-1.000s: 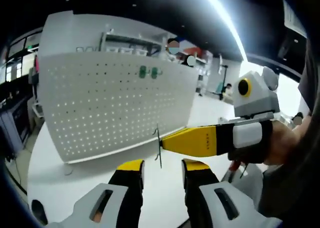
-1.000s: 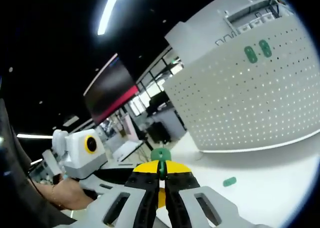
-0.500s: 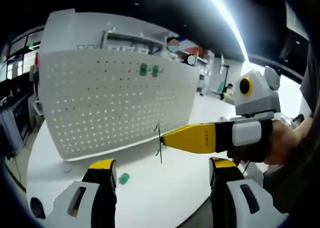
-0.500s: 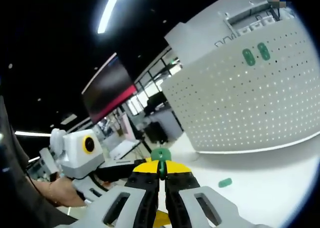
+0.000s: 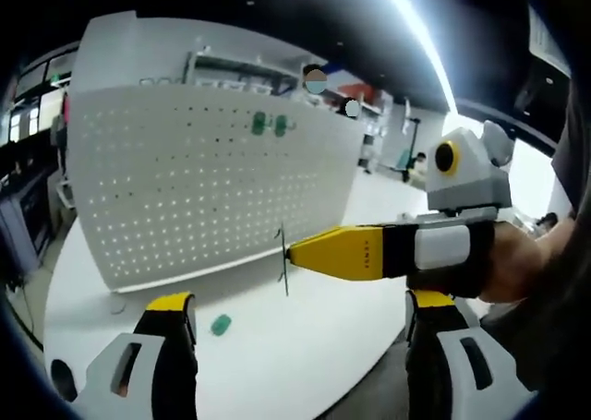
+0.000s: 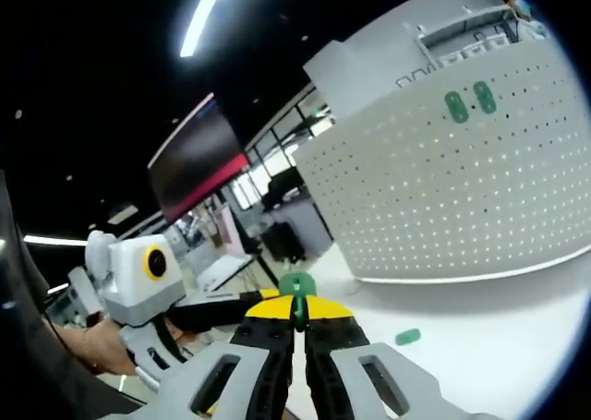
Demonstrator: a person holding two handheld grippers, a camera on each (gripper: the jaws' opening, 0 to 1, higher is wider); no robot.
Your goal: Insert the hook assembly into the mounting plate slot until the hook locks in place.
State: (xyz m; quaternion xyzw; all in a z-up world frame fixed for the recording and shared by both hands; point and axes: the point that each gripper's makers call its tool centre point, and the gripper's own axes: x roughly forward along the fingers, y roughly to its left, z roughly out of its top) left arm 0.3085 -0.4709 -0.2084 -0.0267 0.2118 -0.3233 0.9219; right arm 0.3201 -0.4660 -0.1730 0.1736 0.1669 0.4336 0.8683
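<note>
A white pegboard mounting plate (image 5: 203, 189) stands upright on the white table (image 5: 295, 346); it also shows as the pegboard (image 6: 462, 189). Two green pieces (image 5: 269, 123) sit high on it, seen too as the green pair (image 6: 469, 102). My right gripper (image 6: 295, 317) is shut on the hook assembly (image 6: 296, 286), a green-headed thin hook. In the left gripper view the right gripper (image 5: 290, 251) comes in from the right and holds the hook (image 5: 283, 268) in the air, a short way in front of the plate's lower edge. My left gripper (image 5: 300, 307) stands wide open with nothing in it.
A loose green piece (image 5: 221, 324) lies on the table in front of the plate, also seen as the green piece (image 6: 407, 336). A person's hand (image 5: 517, 263) holds the right gripper. Shelving and desks stand behind the plate.
My left gripper's jaws have spread from a narrow gap to wide open. The right gripper with the hook has shifted slightly left, toward the plate.
</note>
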